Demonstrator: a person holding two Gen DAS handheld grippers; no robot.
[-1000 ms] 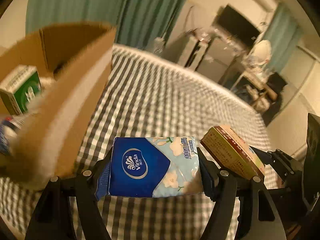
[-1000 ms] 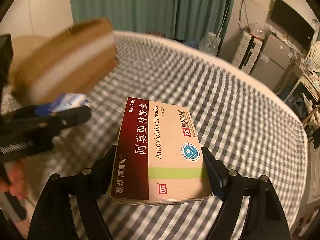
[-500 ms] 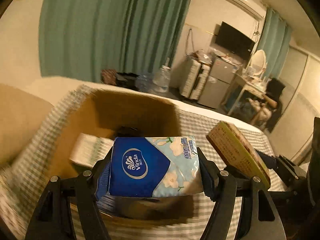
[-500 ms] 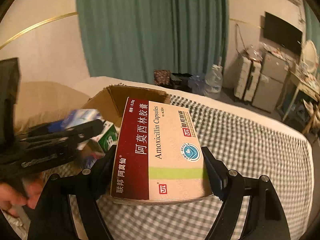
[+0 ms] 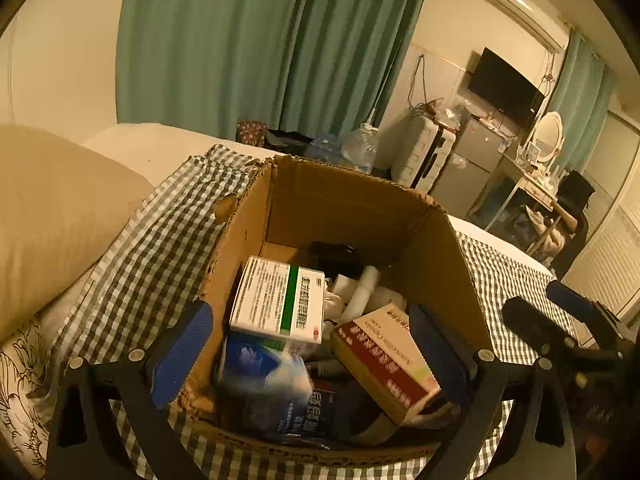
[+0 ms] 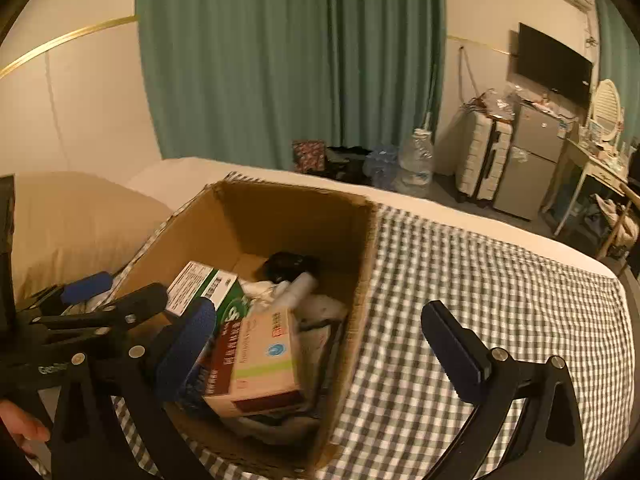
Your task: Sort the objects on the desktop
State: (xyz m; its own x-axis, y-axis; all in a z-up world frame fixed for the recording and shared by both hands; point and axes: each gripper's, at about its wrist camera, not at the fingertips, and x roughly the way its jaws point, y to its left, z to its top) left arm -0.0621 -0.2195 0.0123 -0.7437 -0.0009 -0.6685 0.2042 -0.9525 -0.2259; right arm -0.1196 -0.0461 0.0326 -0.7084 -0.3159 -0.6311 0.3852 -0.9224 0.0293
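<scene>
Over the open cardboard box (image 5: 344, 208) on the checked cloth (image 6: 500, 280) we hold both tongs, and each is letting go: the left gripper (image 5: 308, 344) has its jaws opening, and the blue tissue pack (image 5: 260, 376) lies blurred below them, touching neither pad — it looks to be dropping or just landed among the things in the box. The right gripper (image 6: 320, 340) is opening its jaws too, and the amoxicillin box (image 6: 260, 360) sits free under them, tilted against the other contents, with its long axis running roughly away from us into the carton and its maroon edge toward the near wall. The same box shows in the left view (image 5: 384, 364), just beside the tissue pack and below the green-striped medicine box (image 5: 280, 300). What the coming move turns on, as we judge it, is that both task things now lie straight down and slightly ahead of the fingertips, inside the carton walls, while any object left to sort is outside both views — so we cannot tell which hand is nearer to it. The right gripper's right finger (image 6: 452, 344) hangs past the carton's right wall, over the cloth; the left gripper straddles the near left corner. We would lift both clear upward before swinging away, lest a finger catch the cardboard rim.
</scene>
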